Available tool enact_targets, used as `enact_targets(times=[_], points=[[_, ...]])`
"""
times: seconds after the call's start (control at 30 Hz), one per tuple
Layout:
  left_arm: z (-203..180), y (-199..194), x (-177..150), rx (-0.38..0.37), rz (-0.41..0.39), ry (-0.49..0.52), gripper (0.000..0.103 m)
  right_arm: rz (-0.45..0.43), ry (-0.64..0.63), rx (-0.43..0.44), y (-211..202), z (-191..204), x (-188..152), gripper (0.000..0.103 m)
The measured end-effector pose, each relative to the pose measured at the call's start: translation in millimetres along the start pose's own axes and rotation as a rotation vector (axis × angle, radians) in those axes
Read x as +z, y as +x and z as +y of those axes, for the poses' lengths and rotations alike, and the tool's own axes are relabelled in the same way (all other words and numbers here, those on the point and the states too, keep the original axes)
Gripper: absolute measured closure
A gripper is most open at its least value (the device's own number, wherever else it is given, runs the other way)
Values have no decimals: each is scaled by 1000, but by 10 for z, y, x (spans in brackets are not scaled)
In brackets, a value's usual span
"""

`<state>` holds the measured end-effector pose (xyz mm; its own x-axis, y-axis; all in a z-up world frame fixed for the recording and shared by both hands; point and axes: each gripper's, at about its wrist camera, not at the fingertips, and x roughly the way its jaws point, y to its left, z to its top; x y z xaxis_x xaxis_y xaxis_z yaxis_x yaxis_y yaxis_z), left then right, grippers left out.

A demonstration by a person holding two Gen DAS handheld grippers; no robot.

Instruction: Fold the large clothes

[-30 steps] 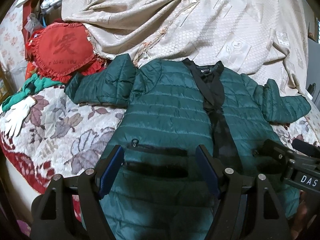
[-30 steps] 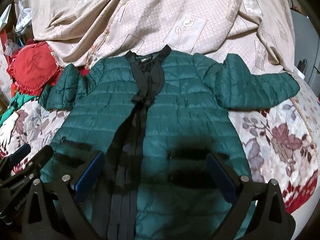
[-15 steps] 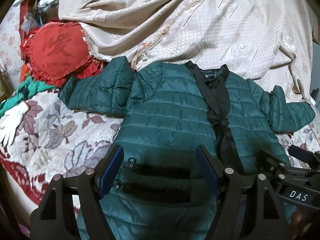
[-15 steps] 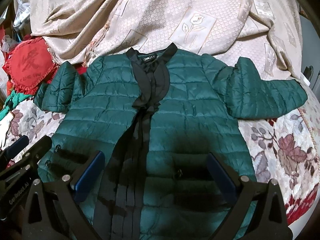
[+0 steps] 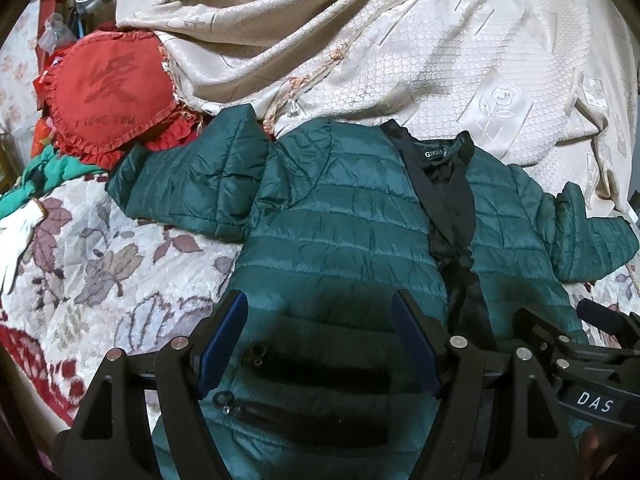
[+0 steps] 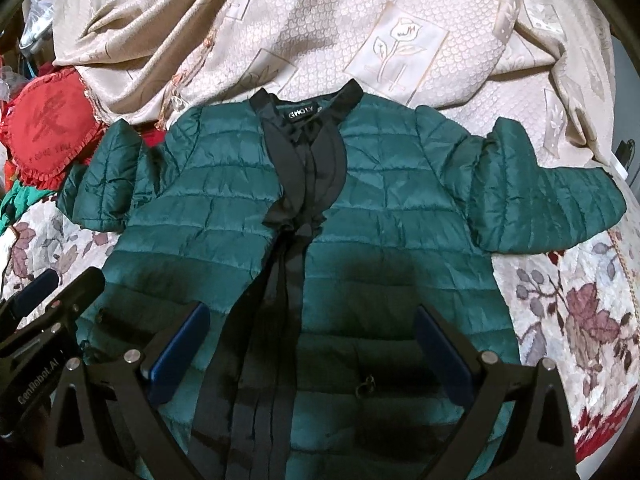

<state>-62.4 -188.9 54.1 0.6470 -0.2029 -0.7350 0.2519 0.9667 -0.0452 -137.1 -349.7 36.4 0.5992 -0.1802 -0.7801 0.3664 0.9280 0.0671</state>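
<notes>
A dark green quilted jacket (image 5: 344,232) with black front trim lies flat, front up, on the bed, collar away from me. It also shows in the right wrist view (image 6: 384,224). Both sleeves stick out sideways, the left sleeve (image 5: 192,188) and the right sleeve (image 6: 536,196). My left gripper (image 5: 320,312) is open and empty above the jacket's lower left front, near a pocket zipper (image 5: 256,354). My right gripper (image 6: 312,328) is open and empty above the lower right front. Each gripper shows at the edge of the other's view.
A beige patterned bedspread (image 5: 400,52) is bunched behind the jacket. A red heart-shaped cushion (image 5: 108,92) lies at the far left, with green cloth (image 5: 44,180) and a white glove (image 5: 20,236) below it. The floral quilt (image 6: 568,304) lies under the jacket.
Both grippers have moved forward over the jacket toward the collar. The jacket looks larger and sits lower in both views. Both jaws stayed open.
</notes>
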Motion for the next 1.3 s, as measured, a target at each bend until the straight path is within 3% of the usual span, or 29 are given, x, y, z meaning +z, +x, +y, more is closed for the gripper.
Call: enact_targets(times=[0.87, 1.3], points=[[33, 361, 194, 22, 21, -2, 46, 48, 29, -17, 403, -46, 229, 0], [388, 547, 398, 77, 6, -35, 46, 46, 4, 28, 700, 183, 343, 0]])
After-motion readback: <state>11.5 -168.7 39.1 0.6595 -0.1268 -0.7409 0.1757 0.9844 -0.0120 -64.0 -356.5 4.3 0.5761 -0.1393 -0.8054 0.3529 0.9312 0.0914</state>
